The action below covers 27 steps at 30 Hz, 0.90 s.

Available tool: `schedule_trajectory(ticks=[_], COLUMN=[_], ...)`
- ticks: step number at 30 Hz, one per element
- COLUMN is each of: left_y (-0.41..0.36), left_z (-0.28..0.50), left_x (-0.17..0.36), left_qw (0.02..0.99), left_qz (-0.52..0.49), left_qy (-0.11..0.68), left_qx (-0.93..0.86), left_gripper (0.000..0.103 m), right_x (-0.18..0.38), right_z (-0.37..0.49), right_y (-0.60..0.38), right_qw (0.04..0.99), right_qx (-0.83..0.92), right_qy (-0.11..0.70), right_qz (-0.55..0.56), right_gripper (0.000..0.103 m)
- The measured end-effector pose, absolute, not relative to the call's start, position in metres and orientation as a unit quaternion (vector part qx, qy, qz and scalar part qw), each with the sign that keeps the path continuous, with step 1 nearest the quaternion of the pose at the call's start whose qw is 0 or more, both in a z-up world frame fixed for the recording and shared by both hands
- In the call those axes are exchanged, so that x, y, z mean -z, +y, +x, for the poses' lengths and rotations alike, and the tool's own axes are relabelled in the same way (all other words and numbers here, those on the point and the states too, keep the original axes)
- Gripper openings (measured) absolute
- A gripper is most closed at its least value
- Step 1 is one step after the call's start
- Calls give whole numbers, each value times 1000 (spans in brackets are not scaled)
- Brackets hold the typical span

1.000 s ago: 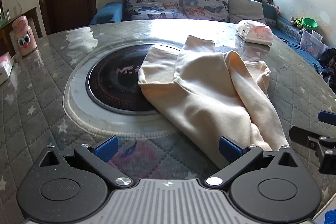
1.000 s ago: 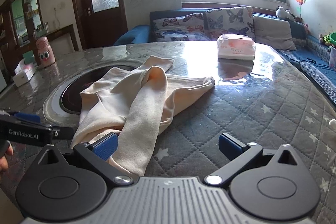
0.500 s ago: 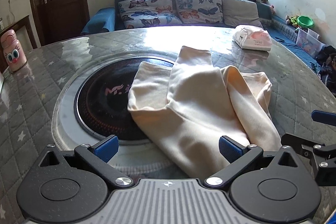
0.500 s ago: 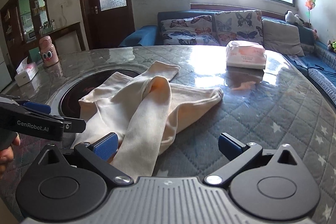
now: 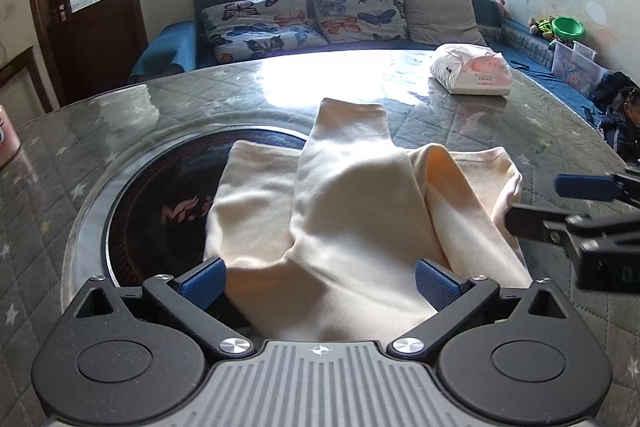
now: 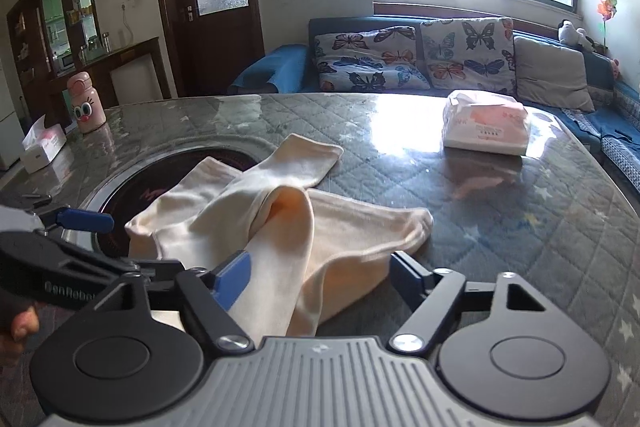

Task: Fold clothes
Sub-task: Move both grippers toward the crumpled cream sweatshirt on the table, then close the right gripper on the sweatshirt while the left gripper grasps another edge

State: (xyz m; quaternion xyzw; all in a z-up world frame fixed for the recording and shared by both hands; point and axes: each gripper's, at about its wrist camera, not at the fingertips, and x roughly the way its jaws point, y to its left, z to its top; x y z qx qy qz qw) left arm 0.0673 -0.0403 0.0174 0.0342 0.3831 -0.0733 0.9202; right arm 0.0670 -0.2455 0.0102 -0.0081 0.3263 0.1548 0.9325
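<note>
Garment: cream-coloured knit garment [image 5: 360, 211] lay crumpled on the round table covered with grey quilted star-print cloth under glass [image 5: 460, 131], left part over the round black inset plate with red lettering [image 5: 160, 211]; one long tube pointed toward 12 o'clock, another folded across it toward 5 o'clock.
Left gripper: black two-finger gripper with blue pads [image 5: 320, 279] stood wide open, near hem of the cloth between its fingers, nothing clamped; closer to the garment than a second earlier, when cloth reached only its right pad.
Right gripper: matching black gripper with blue pads [image 6: 320, 275] also spread wide, with the folded tube and the garment's right edge lying between the fingers, not pinched; earlier only the left pad met fabric.
Change in framing: garment filled more of both views than before.
Surroundings: white and pink tissue pack [image 6: 484, 125] at 1 o'clock on the table; pink cartoon-eyed bottle [image 6: 86, 103] at 10 o'clock.
</note>
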Motion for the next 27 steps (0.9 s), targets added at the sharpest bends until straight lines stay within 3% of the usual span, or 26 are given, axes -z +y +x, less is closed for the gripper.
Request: schedule_trajectory(ticks=[11, 17, 19, 23, 27], left_y=[-36, -30, -30, -33, -38], left_z=[87, 91, 93, 94, 95], left_x=[-3, -4, -5, -9, -16], left_qw=[914, 914, 915, 916, 917], left_qz=[35, 34, 35, 33, 25], left_qy=[395, 394, 393, 390, 385], left_qx=[85, 84, 84, 88, 99], left_gripper=[87, 87, 87, 89, 89], right_x=[5, 18, 19, 15, 0], right_z=[123, 145, 144, 139, 128], right_y=[-229, -223, -223, -227, -240], right_qw=[914, 903, 904, 910, 926], right_qx=[-196, -214, -215, -212, -188], right_qy=[355, 372, 371, 357, 327], right_qz=[-12, 4, 5, 8, 8], right_gripper=[50, 27, 12, 3, 2])
